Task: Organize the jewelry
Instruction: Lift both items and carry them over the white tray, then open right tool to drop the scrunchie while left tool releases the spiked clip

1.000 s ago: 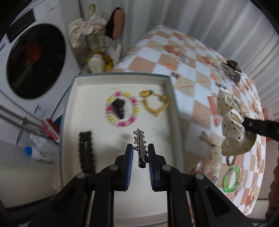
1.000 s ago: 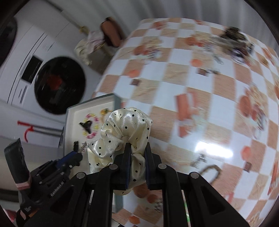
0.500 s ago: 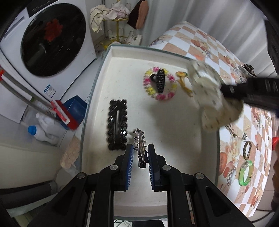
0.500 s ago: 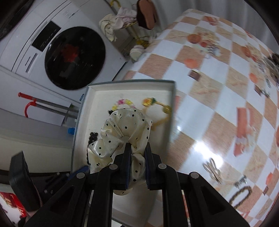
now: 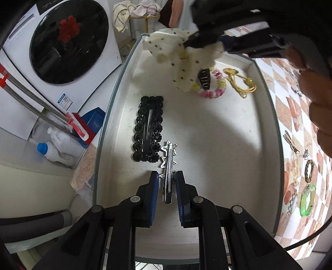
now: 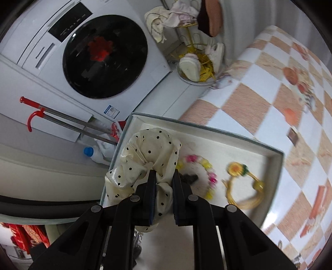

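My left tongs (image 5: 167, 184) pinch the silver star clip (image 5: 168, 160) low over the tray (image 5: 267, 97); right tongs (image 6: 162, 182) clamp the dotted scrunchie (image 6: 145, 149) above its far corner, where dropping it risks burying the beaded bracelet (image 5: 215, 91)

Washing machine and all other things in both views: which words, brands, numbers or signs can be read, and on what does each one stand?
None can be read for certain.
Washing machine: brand lettering on its control panel, too blurred to read.
Washing machine: blue and white sticker below the door, print too small.
Tray, white bottle: no text shows.
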### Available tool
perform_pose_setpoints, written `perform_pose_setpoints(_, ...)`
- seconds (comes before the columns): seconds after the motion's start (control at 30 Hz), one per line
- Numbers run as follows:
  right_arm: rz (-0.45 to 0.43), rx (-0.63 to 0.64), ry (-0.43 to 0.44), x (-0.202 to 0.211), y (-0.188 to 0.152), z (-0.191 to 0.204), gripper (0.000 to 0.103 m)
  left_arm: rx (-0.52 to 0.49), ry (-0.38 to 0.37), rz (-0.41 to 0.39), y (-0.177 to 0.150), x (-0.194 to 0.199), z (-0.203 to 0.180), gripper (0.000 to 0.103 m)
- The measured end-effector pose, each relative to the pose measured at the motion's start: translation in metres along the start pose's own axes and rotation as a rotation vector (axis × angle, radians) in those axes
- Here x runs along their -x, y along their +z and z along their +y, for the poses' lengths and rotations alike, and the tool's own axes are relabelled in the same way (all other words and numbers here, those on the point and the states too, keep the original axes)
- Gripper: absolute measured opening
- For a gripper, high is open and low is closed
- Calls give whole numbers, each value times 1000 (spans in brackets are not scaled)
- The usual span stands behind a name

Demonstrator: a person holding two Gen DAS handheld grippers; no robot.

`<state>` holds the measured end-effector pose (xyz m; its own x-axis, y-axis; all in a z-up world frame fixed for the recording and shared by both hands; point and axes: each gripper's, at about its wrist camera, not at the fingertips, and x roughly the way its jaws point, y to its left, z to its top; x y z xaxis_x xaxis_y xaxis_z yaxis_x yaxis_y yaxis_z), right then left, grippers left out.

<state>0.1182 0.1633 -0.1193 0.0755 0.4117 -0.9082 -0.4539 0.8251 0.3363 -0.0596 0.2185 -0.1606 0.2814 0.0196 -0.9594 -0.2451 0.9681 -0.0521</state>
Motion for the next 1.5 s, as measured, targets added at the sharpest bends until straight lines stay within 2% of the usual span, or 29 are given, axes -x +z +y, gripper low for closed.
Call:
perform_pose_setpoints(0.27,53,35,-44,-25,2,5,18,-35,42,-16,-4,0,-8,22)
perform_pose_setpoints(0.5,57,57,-60,-28,1,9,22,-54,72,-4,-2,2,-16,22)
perform_pose_setpoints(0.63,63,54,-56,-26,3,7,43,-58,92,4,0,5,-21,22)
perform_pose_setpoints(0.7,57,47,-41,-22,2,5,44,-63,99,4,0,6,-23,22)
perform_pose_setpoints(0.73,55,45,-34,-19,2,4,47,-66,99,5,0,7,-24,24)
perform_pose_setpoints(0.77,49,41,-23,-15,2,2,51,-69,100,6,0,8,-25,34)
perform_pose_setpoints(0.8,43,38,-15,-12,2,2,53,-72,104,5,0,9,-26,73)
perform_pose_setpoints(0.83,36,33,-4,-8,2,0,54,-68,114,-13,0,13,-27,99)
perform_pose_setpoints(0.9,17,17,22,2,2,-3,58,-72,121,-49,0,22,-29,101)
perform_pose_setpoints(1.17,-73,-101,61,50,-11,-37,61,-116,131,-45,9,30,-41,101)
perform_pose_setpoints(1.27,-100,-161,57,68,-23,-58,79,-138,124,-43,14,31,-48,101)
perform_pose_setpoints(1.43,-149,-295,46,99,-54,-101,80,-196,97,-48,23,36,-69,101)
perform_pose_setpoints(1.5,-168,-352,40,111,-67,-118,88,-231,80,-56,28,40,-82,101)
